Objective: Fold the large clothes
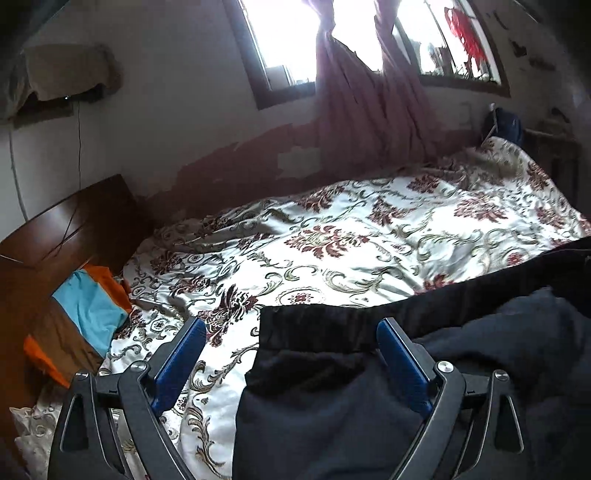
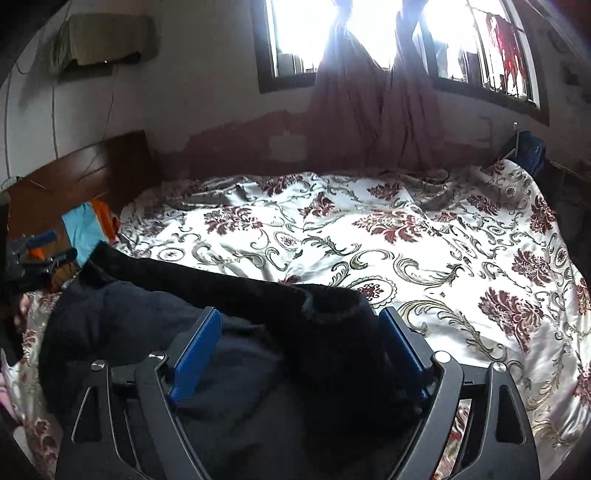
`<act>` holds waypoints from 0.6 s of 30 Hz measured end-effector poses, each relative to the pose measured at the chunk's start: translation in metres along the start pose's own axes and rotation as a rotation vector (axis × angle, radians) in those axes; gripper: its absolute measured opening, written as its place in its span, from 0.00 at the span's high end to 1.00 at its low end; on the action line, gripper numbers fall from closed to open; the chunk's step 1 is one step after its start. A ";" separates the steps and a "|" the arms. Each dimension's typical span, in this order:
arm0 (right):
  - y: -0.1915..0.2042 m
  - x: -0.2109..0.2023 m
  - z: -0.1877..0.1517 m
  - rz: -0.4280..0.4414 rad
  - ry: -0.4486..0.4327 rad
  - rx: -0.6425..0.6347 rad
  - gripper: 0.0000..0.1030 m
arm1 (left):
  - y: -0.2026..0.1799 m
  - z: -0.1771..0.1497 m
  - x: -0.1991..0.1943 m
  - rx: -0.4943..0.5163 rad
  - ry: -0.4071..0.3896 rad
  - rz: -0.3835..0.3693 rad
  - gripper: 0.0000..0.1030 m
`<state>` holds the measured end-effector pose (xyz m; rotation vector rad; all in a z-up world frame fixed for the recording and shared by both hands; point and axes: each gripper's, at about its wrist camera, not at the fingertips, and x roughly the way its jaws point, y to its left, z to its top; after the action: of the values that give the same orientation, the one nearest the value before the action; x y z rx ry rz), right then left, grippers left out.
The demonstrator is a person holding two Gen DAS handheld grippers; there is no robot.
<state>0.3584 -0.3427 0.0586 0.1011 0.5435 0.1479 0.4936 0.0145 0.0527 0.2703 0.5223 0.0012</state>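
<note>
left hand-held gripper (image 1: 291, 332): jaws spread wide, blue pads clear of the cloth, nothing pinched. We see the garment's left edge running up between them.
right hand-held gripper (image 2: 301, 325): also wide apart, hovering over the garment's right end, pads not pressing on anything.
dark garment (image 1: 369, 354): the big thing we're folding, black and navy, lying along the near edge of the bed. In the left wrist view it fills 4 to 6 o'clock; in the right wrist view it runs from 9 o'clock down to 6.
other gripper: from the right wrist camera we catch the left one at 9 o'clock, just past the garment's far end.
bedspread (image 2: 406, 240): white satin with dark red flowers and olive scrolls, rumpled, covering the bed beyond the garment.
cloth pile (image 1: 88, 306): turquoise, orange and brown pieces at 9 o'clock by the wooden headboard (image 1: 66, 229).
curtains (image 1: 362, 110): mauve, knotted, at 12 o'clock against the bright window (image 2: 295, 33).
</note>
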 end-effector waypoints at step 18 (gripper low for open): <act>0.050 -0.020 -0.103 0.191 0.178 -0.109 0.19 | -0.074 -0.111 -0.064 0.082 0.089 -0.339 0.06</act>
<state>0.2821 -0.2910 -0.0121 0.0338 0.7020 0.3746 0.3779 -0.0329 -0.0271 0.2602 0.6527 -0.3398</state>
